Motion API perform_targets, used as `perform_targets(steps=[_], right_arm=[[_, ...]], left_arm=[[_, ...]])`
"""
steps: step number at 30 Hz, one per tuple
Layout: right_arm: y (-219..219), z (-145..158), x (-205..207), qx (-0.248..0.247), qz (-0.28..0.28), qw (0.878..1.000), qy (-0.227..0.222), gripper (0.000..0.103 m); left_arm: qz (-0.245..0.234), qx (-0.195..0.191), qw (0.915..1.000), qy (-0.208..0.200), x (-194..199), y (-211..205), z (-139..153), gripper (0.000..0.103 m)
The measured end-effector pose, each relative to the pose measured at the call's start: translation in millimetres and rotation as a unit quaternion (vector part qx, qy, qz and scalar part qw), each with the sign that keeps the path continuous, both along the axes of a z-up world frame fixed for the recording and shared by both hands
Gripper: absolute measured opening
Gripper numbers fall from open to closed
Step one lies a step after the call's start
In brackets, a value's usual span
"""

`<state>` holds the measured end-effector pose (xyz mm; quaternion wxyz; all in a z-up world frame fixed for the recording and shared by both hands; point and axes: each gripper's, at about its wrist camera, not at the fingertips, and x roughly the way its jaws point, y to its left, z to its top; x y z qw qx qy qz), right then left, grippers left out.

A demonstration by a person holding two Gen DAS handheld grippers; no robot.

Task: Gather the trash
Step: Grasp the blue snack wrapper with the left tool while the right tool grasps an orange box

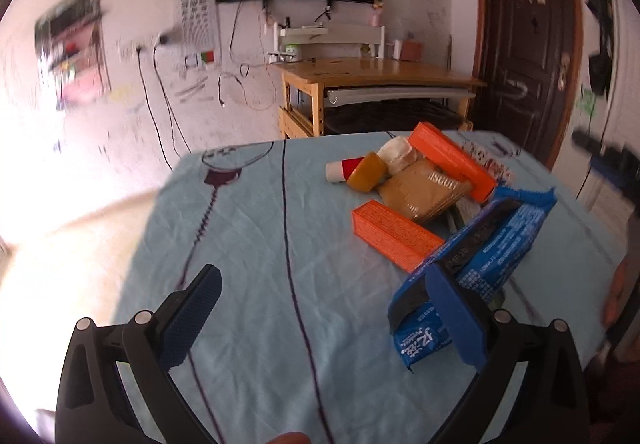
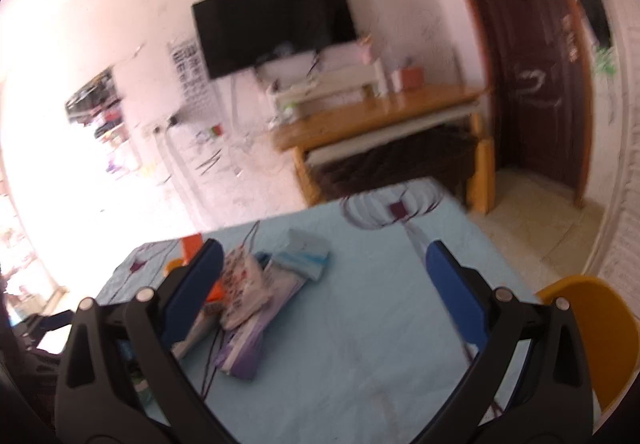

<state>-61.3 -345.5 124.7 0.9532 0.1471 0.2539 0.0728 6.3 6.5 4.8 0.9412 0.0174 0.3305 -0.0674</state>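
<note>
The trash lies in a loose heap on the desk (image 1: 248, 244), which wears a pale blue cloth with dark line drawings. In the left wrist view the left claw (image 1: 320, 304) is spread wide and holds nothing; its right finger (image 1: 456, 312) stands in front of the near end of a blue wrapper (image 1: 492, 248), though whether they touch is unclear. Just beyond the wrapper lies an orange box (image 1: 394, 234), and a second orange box (image 1: 456, 160) lies farther back. Between them sits a brown packet (image 1: 424, 188), with a yellow lump (image 1: 368, 172), a red-and-white tube (image 1: 340, 169) and a white wad (image 1: 398, 154) beside it.

In the blurred right wrist view the right claw (image 2: 324, 284) is also wide and empty, above bare cloth. To its left lie a white printed bag (image 2: 244, 284), a pale blue packet (image 2: 306, 252) and a purple-white wrapper (image 2: 244, 352), touching one another. A yellow chair (image 2: 600, 328) stands at the desk's right edge.
</note>
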Motion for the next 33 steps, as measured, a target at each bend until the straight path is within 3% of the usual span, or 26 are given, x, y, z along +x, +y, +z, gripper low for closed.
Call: perform_targets(steps=[5,9,12,17,20,21,24,28,33], right_arm=[[1.1,-11.7,15.1,0.055,0.054,0.996,0.054,0.098],[3.2,-16.0,27.6,0.106,0.095,0.984,0.105,0.098],[15.5,-3.7,41.8,0.074,0.109,0.984,0.121,0.098],[58.6,24.6,70.8,-0.002,0.178,0.974,0.142,0.098],[84.7,32.3,77.8,-0.036,0.208,0.966,0.151,0.097],[91.3,31.1,79.0,-0.040,0.215,0.963,0.155,0.091],[110.2,25.7,89.1,-0.045,0.244,0.952,0.178,0.070],[125.5,17.0,95.8,-0.071,0.240,0.950,0.189,0.067],[133.4,3.7,106.5,-0.087,0.236,0.945,0.209,0.060]], left_arm=[[-0.009,-0.058,0.9976,0.036,3.1,2.7,-0.4,0.096],[-0.028,-0.082,0.9959,0.025,-6.2,-2.0,10.8,0.096],[-0.047,-0.070,0.9964,-0.006,-16.0,-12.3,23.2,0.096],[-0.111,-0.004,0.9937,-0.014,-20.2,-48.0,21.3,0.095],[-0.128,0.005,0.9917,0.000,-13.9,-58.2,10.7,0.079],[-0.130,0.010,0.9915,0.007,-10.1,-60.7,6.7,0.072],[-0.137,0.019,0.9904,0.007,-7.9,-63.4,0.1,0.069],[-0.146,0.028,0.9889,0.008,-7.5,-63.9,-4.0,0.069],[-0.169,-0.009,0.9852,0.025,-4.4,-53.0,-6.0,0.069]])
